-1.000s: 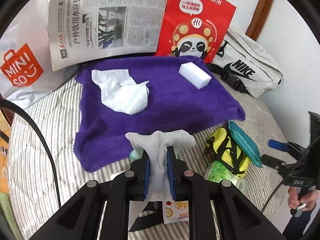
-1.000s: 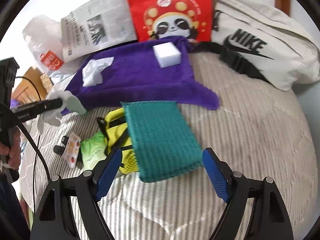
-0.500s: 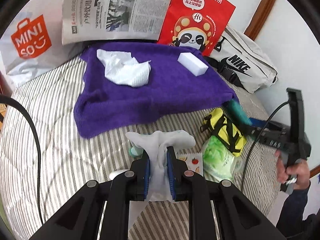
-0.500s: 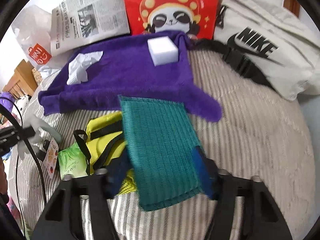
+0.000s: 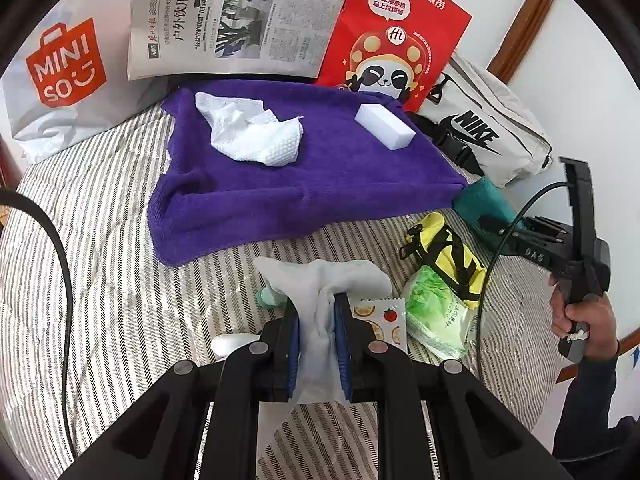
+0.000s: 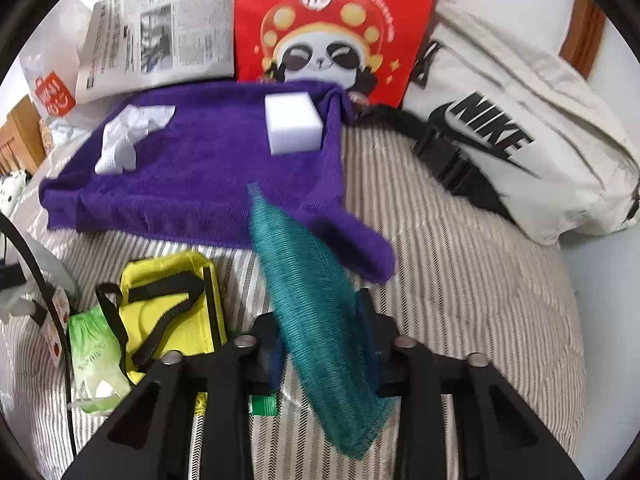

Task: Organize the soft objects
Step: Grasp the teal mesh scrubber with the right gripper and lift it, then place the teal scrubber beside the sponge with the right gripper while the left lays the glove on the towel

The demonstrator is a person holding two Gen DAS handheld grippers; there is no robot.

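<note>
My left gripper [image 5: 316,312] is shut on a white sock [image 5: 320,280], held above the striped bed near the purple towel's [image 5: 304,176] front edge. My right gripper [image 6: 320,320] is shut on a teal mesh cloth [image 6: 308,292], lifted and tilted toward the purple towel [image 6: 200,176]. On the towel lie a crumpled white paper towel [image 5: 252,132] and a white sponge block [image 5: 384,126], also seen in the right wrist view [image 6: 294,122]. The right gripper also shows at the right of the left wrist view [image 5: 492,222].
A yellow pouch [image 6: 168,308], a green tissue pack [image 6: 94,356] and a fruit-print sachet [image 5: 380,316] lie on the striped bed [image 6: 460,300]. Behind the towel stand a newspaper [image 5: 240,20], a red panda bag [image 5: 396,36], a Miniso bag [image 5: 60,68] and a Nike bag [image 6: 520,136].
My right gripper closed on the teal cloth and lifted it off the yellow pouch toward the towel. My left gripper drew back from the towel with the sock.
</note>
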